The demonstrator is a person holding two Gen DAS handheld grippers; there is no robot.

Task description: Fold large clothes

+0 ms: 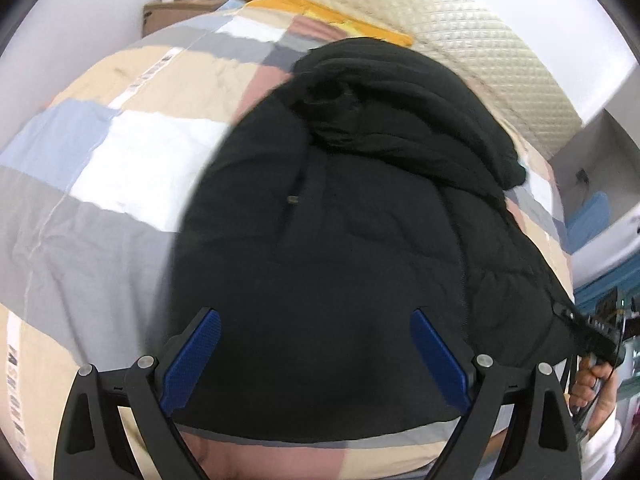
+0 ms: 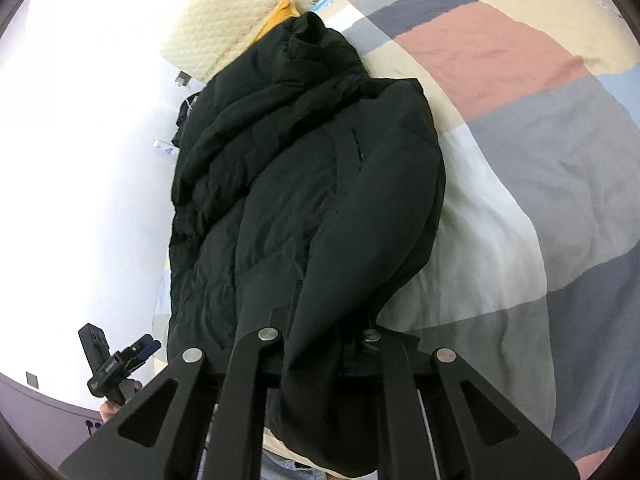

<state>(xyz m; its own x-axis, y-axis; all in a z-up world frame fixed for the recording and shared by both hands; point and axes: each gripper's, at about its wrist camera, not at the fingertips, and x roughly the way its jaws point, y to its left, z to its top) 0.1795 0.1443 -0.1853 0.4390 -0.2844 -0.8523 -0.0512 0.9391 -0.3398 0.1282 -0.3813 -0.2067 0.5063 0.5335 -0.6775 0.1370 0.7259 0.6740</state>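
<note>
A large black padded jacket [image 1: 344, 232] lies lengthwise on a bed with a patchwork cover [image 1: 120, 152]. My left gripper [image 1: 316, 356] is open, its blue pads wide apart above the jacket's lower hem, holding nothing. In the right wrist view the jacket [image 2: 280, 184] runs away from me, and my right gripper [image 2: 320, 344] is shut on a fold of the jacket's hem, which drapes over and hides the fingertips. The right gripper and the hand holding it also show in the left wrist view [image 1: 588, 336] at the jacket's right edge. The left gripper shows small in the right wrist view [image 2: 120, 360].
A cream quilted headboard [image 1: 460, 40] stands behind the jacket, with a yellow cloth [image 1: 320, 8] at its foot. A brown cabinet [image 1: 168, 12] with a black bag stands far left. The patchwork cover [image 2: 520, 140] stretches to the jacket's right. White wall lies on the left.
</note>
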